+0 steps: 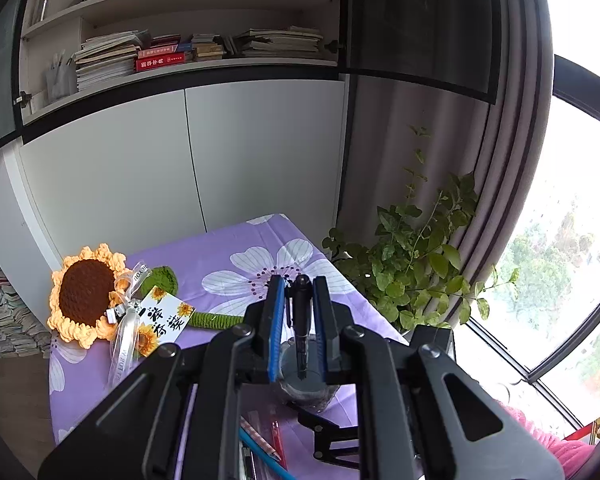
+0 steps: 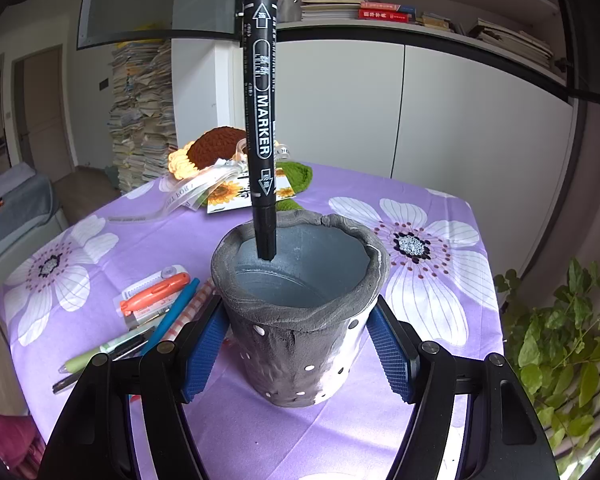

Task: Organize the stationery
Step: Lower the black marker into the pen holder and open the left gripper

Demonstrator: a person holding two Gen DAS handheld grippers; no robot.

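Note:
My left gripper (image 1: 298, 300) is shut on a black marker (image 1: 301, 320), which hangs upright with its lower end inside the mouth of the grey pen holder (image 1: 308, 390). In the right wrist view the marker (image 2: 262, 120) dips just past the rim of the pen holder (image 2: 300, 312). My right gripper (image 2: 298, 344) is shut on the pen holder, its blue pads (image 2: 204, 344) pressed on both sides. The holder stands on the purple flowered tablecloth (image 2: 440, 280). Loose stationery lies left of it: an orange correction tape (image 2: 156, 292), a blue pen (image 2: 172, 316), a green pen (image 2: 96, 354).
A crochet sunflower (image 1: 86, 294) with a ribbon and card (image 1: 162, 320) lies at the table's far left. A potted plant (image 1: 412, 268) stands past the right table edge by the window. White cabinets and bookshelves (image 1: 204, 40) are behind. More pens (image 1: 260, 444) lie below my left gripper.

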